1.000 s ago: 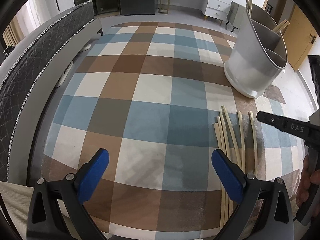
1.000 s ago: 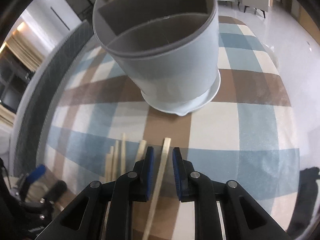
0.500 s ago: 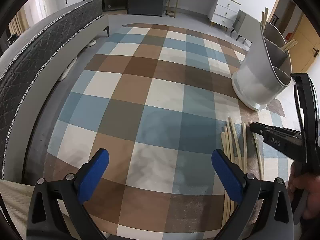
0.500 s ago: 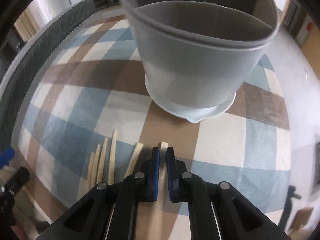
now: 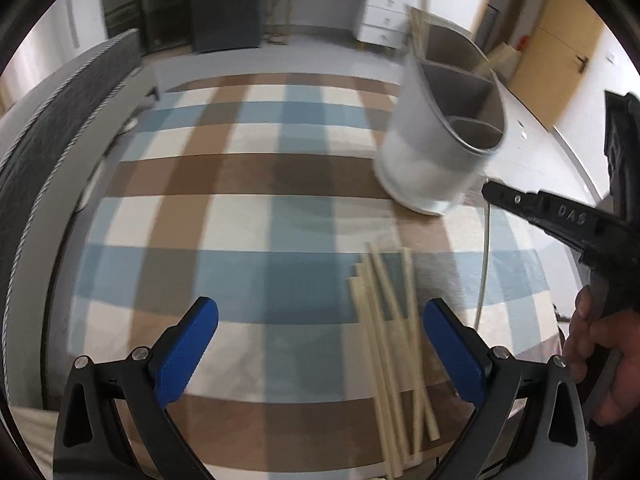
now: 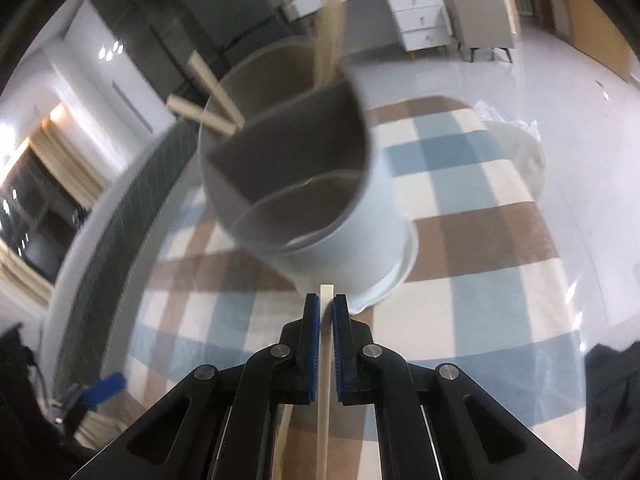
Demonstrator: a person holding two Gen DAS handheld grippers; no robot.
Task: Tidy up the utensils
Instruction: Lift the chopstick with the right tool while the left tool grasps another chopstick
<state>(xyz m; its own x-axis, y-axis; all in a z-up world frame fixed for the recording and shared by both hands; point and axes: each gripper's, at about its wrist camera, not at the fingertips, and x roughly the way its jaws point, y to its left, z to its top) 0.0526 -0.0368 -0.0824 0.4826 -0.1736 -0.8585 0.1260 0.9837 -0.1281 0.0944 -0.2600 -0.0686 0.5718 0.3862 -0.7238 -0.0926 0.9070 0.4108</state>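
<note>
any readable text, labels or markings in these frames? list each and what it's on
"DAS": raised letters on the side of the black finger of the right gripper, seen from the left wrist view.
Nothing else is readable. The white utensil holder, the chopsticks on the table and the checked tablecloth carry no print that shows. A small red mark on the far wall is too blurred to read.

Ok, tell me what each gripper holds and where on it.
The right gripper clamps one chopstick near its far tip. The left gripper is open, holding nothing.
</note>
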